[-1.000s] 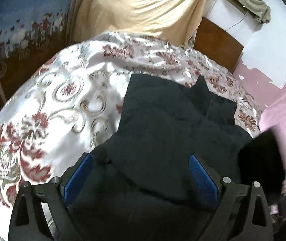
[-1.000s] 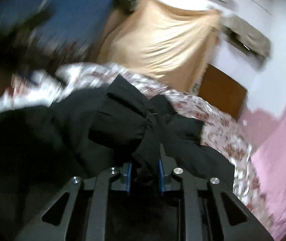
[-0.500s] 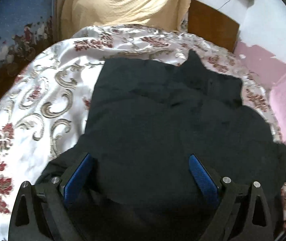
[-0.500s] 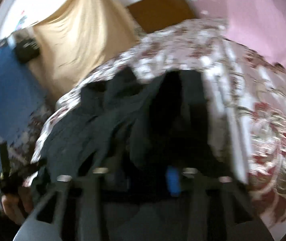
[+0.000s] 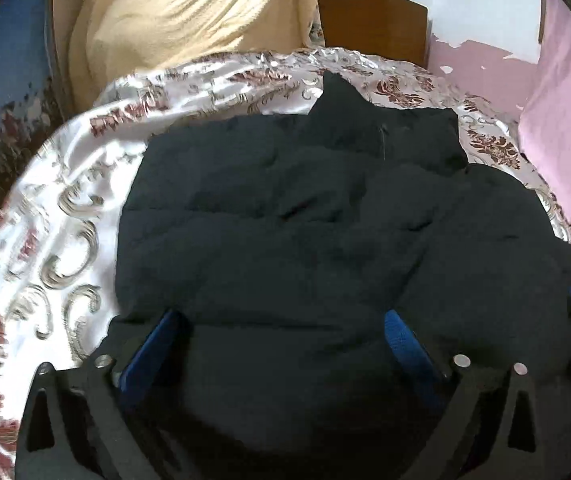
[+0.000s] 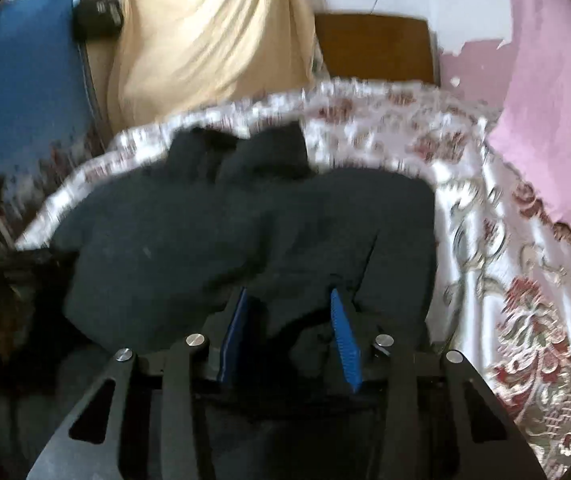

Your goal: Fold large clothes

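Observation:
A black padded jacket (image 5: pixel 285 220) lies spread on a bed with a silvery floral bedspread (image 5: pixel 65 220). My left gripper (image 5: pixel 281 316) hovers low over the jacket's near part. Its jaws are opening wide, with the fabric lying under and between the blue pads (image 5: pixel 153 344), which do not press on it. In the right wrist view the jacket (image 6: pixel 205 232) is bunched, with its collar end toward the far side. My right gripper (image 6: pixel 288 294) is closing, with a fold of black fabric between its pads (image 6: pixel 345 340). Their inner faces still show.
A beige cloth (image 5: pixel 189 20) hangs behind the bed beside a brown wooden headboard (image 5: pixel 373 24). A pink sheet (image 5: pixel 565 140) lies along the right side. A blue patterned hanging (image 6: pixel 17 80) and a black bag (image 6: pixel 97 20) are at the left. Bare bedspread (image 6: pixel 505 280) lies right of the jacket.
The right gripper let go of the fold it pinched, swung over the jacket's right side, and its jaws now stand apart. The jacket has settled flatter. The left gripper moved in lower over it.

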A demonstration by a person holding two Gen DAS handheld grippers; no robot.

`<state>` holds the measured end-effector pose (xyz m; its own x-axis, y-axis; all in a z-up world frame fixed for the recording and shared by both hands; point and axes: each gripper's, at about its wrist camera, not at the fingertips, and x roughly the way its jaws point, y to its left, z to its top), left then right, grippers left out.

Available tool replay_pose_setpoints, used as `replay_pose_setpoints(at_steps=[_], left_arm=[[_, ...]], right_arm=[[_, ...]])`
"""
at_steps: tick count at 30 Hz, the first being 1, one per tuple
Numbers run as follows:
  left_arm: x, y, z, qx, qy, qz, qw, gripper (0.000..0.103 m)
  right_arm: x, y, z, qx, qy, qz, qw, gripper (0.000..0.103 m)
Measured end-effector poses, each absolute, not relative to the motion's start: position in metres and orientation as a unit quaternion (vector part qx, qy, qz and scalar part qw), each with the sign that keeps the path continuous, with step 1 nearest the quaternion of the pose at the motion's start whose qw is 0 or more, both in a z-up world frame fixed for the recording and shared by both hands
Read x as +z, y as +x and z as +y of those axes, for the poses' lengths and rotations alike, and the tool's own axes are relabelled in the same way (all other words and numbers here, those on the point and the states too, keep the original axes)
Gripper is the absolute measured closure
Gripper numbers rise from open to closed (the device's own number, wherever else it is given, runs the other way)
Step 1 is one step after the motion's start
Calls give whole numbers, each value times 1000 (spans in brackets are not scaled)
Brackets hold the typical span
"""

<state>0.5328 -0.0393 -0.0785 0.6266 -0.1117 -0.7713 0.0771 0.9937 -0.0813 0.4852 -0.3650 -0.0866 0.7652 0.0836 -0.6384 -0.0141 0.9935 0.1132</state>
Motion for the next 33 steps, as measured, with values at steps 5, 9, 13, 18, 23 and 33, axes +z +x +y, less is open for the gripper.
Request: replay_pose_setpoints(at_steps=[5, 9, 13, 18, 23, 33], left_arm=[[-97, 536, -32, -87, -50, 422, 901, 0], [-102, 532, -32, -87, -56, 398, 912, 0], [-102, 530, -31, -90, -62, 392, 913, 0], [-102, 529, -29, -94, -71, 385, 915, 0], [-78, 547, -23, -152, -36, 483, 861, 0], [11, 672, -4, -97, -116, 512, 845, 0]], right_arm=[[-110, 506, -372, 38, 82, 377, 922, 66], [-121, 519, -365, 36, 79, 383, 920, 66], [-131, 522, -366, 36, 83, 384, 919, 66], [-130, 516, -370, 48, 100, 372, 922, 60], [-116, 523, -362, 57, 75, 413, 906, 44], [-1, 628, -350, 39, 26, 415, 909, 5]])
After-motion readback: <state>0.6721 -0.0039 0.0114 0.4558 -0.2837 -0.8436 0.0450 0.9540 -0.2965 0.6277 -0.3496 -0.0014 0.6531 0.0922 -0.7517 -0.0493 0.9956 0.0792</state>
